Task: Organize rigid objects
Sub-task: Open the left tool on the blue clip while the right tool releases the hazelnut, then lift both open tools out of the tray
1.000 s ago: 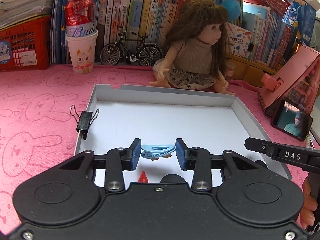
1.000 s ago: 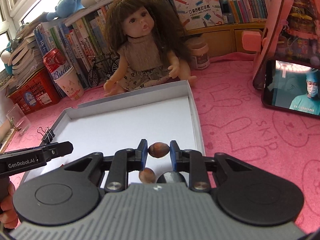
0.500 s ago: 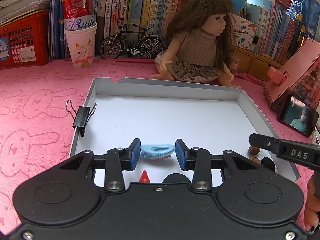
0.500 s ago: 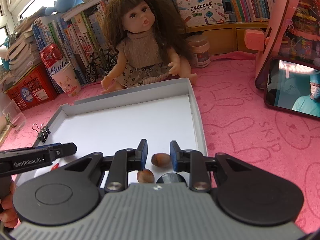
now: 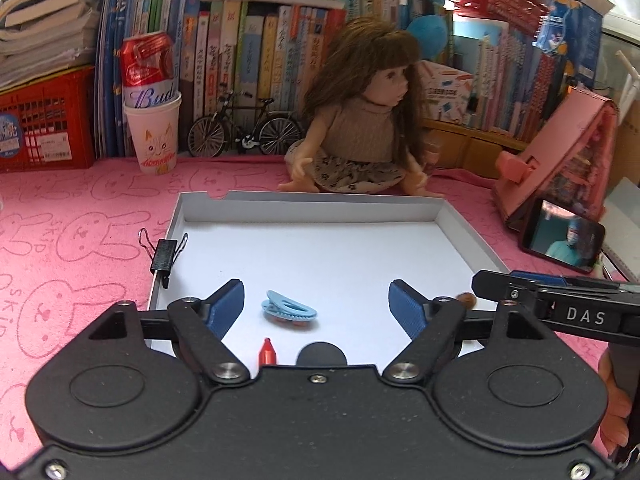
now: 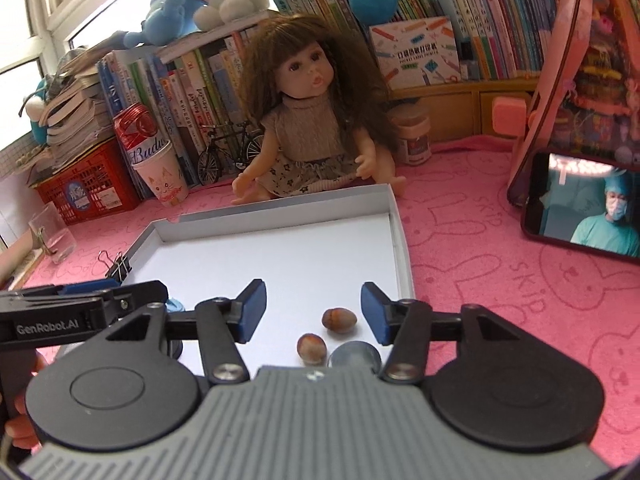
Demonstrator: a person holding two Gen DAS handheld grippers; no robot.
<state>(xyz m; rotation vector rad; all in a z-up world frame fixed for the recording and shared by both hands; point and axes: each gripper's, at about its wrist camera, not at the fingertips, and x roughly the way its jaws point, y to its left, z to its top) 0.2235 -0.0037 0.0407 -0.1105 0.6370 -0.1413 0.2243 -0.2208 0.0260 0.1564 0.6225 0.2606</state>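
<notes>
Resting: blue clip (image 5: 289, 311) lies flat on the white floor of the tray (image 5: 304, 203), near its front edge.
Left hand-held gripper (image 5: 316, 303): jaws have just been opening and now stand wide; the clip lies on the tray between them, touched by neither pad.
Right hand-held gripper (image 6: 313, 312): jaws have just been opening and stand well apart; nothing is gripped.
Nuts: 2 brown nuts lie in the tray's front right corner; nut 1 (image 6: 339, 320) sits between the right pads, clear of both, and nut 2 (image 6: 311, 347) lies just beside it, nearer the camera.
Red piece (image 5: 267, 351): a small pointed red item lies in the tray just in front of the clip, partly hidden by the left gripper body.
Binder clip (image 5: 164, 255): black, clamped on the tray's left wall.
Tray: shallow, white, on the desk (image 5: 80, 216), which has a pink bunny-print cover.
Doll (image 5: 360, 120): sits just behind the tray's far wall.
Cup (image 5: 154, 136): paper, with a red can (image 5: 147, 65) standing in it, at the far left of the desk.
Phone (image 6: 584, 208): leans at the right, screen lit.
</notes>
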